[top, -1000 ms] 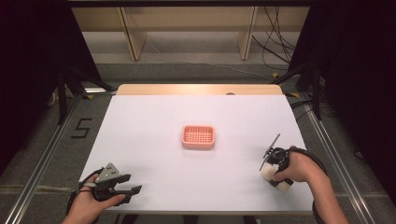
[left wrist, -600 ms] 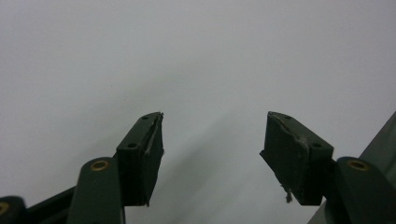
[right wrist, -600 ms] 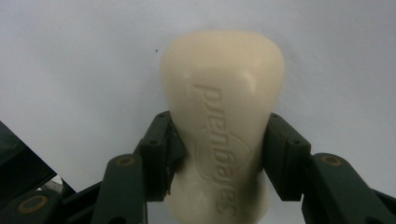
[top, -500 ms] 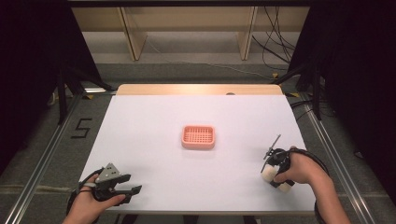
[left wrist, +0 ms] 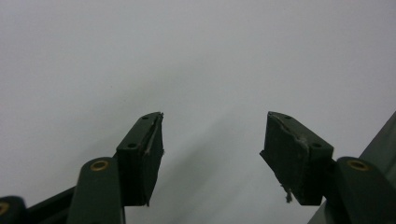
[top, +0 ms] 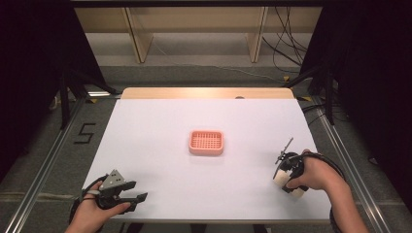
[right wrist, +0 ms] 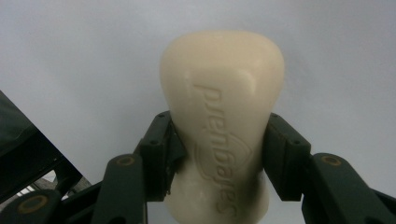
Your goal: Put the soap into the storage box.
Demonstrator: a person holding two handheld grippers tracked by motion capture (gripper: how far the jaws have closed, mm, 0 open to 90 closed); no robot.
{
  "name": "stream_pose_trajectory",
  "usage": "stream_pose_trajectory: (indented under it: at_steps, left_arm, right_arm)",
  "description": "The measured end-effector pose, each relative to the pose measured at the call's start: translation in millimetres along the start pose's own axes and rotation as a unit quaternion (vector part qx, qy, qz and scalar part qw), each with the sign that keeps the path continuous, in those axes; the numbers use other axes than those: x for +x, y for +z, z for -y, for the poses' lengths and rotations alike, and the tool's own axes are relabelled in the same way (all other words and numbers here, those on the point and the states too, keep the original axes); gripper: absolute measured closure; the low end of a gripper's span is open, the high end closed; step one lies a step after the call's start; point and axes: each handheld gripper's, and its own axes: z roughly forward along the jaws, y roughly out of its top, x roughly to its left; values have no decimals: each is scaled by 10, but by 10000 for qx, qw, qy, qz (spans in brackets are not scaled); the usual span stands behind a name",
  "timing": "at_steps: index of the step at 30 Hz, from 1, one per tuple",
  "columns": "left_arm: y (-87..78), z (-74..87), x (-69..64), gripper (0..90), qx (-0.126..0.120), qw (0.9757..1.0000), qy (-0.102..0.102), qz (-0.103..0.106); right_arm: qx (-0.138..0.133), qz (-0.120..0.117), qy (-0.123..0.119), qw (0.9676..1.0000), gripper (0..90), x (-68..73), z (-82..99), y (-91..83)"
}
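Note:
A cream bar of soap (right wrist: 222, 84) with raised lettering stands between the jaws of my right gripper (right wrist: 218, 119), which is shut on its middle. From the high view that right gripper (top: 290, 184) sits low over the table's right front part, with the soap (top: 281, 178) showing pale at the hand. A pink slotted soap dish (top: 206, 142) lies at the middle of the white table (top: 160, 126), well apart from both hands. My left gripper (top: 138, 191) rests at the front left corner; its jaws (left wrist: 215, 116) stand open with bare tabletop between them.
A wooden strip (top: 209, 93) runs along the table's far edge. Metal rails (top: 53, 150) flank both sides, with a "5" mark (top: 83, 132) on the floor at left. Cables (top: 286, 53) lie on the floor behind the table.

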Motion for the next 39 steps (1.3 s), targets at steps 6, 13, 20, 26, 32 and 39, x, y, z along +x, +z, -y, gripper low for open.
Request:
stream_pose_trajectory:
  at_steps: [6, 13, 20, 26, 32, 39]
  left_arm:
    - [0, 0, 0, 371, -7, 10000, -8, -1]
    - [-6, -1, 0, 372, 9, 10000, -4, -7]
    - [-7, -2, 1, 372, 8, 10000, 11, -8]
    - [-8, -2, 2, 371, 7, 10000, 16, -11]
    - [-10, -4, 12, 371, -7, 10000, 86, -15]
    - [-12, -5, 12, 371, -8, 10000, 92, -18]
  right_arm:
    - [-91, 144, -21, 9999, 506, -15, 11, -36]
    - [-283, 189, -137, 9993, 506, -36, 19, -56]
    - [-452, 226, -35, 9987, 506, 0, 16, -100]
    - [-615, 221, 32, 9979, 507, 23, 21, -114]
    - [-789, 264, -44, 9965, 507, 15, 22, -128]
    - [-935, 315, -14, 9951, 507, 33, 8, -136]
